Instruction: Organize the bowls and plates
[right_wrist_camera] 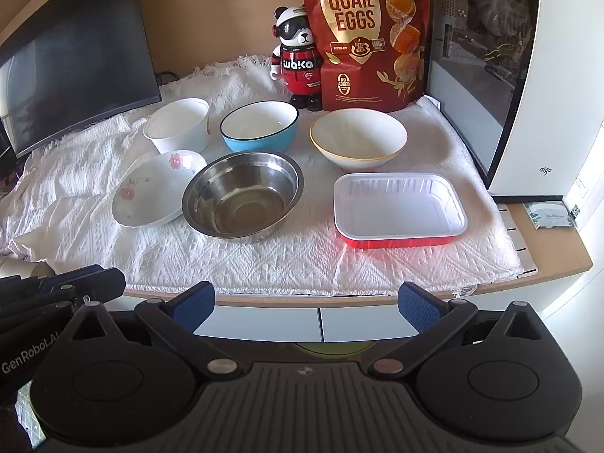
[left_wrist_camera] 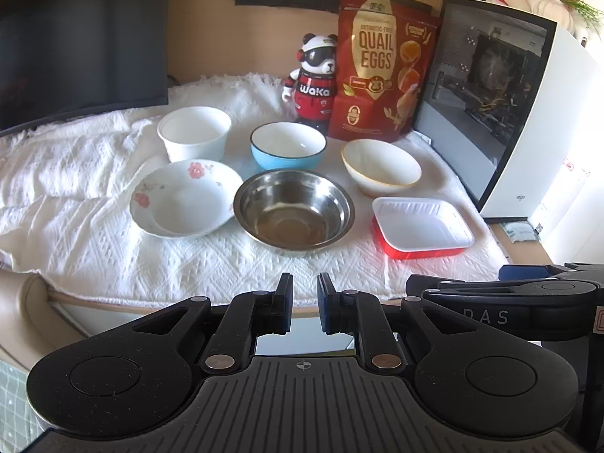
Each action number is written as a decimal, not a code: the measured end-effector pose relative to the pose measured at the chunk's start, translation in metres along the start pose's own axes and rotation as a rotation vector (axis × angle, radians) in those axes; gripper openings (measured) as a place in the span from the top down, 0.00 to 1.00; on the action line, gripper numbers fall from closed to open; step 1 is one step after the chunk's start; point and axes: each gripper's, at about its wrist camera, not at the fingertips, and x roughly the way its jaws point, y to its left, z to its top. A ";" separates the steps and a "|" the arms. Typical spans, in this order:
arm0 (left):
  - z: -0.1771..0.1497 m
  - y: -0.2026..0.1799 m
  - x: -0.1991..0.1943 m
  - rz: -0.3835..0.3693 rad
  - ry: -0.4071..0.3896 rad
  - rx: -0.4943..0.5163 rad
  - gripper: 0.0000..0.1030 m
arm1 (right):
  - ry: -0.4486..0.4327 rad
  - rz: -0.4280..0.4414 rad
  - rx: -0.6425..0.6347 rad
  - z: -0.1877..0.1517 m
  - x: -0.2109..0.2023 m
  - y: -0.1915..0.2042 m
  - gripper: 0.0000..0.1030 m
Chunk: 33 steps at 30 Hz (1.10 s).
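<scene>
Several dishes stand on a white cloth (left_wrist_camera: 113, 256). The back row holds a white paper bowl (left_wrist_camera: 194, 134), a blue bowl (left_wrist_camera: 288, 146) and a cream bowl with a yellow rim (left_wrist_camera: 381, 168). In front lie a flowered plate (left_wrist_camera: 185, 198), a steel bowl (left_wrist_camera: 294, 211) and a red tray with a white inside (left_wrist_camera: 422, 226). My left gripper (left_wrist_camera: 305, 304) hovers before the table edge, shut with nothing held. My right gripper (right_wrist_camera: 306, 305) stands open and empty, short of the table front, facing the steel bowl (right_wrist_camera: 243, 196) and the tray (right_wrist_camera: 400, 209).
A panda figurine (left_wrist_camera: 315, 79) and a red quail-egg bag (left_wrist_camera: 381, 68) stand at the back. A dark monitor (left_wrist_camera: 75, 45) rises at the left, a white computer case (left_wrist_camera: 509, 113) at the right. The wooden table edge (right_wrist_camera: 547, 275) runs just before the grippers.
</scene>
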 end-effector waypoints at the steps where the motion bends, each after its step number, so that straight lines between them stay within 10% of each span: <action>1: 0.000 0.000 0.000 -0.001 0.001 0.000 0.84 | 0.001 0.001 0.001 0.000 0.000 -0.001 0.00; 33: 0.005 -0.004 0.014 -0.003 0.030 0.001 0.84 | 0.007 0.014 0.004 0.004 0.002 -0.007 0.00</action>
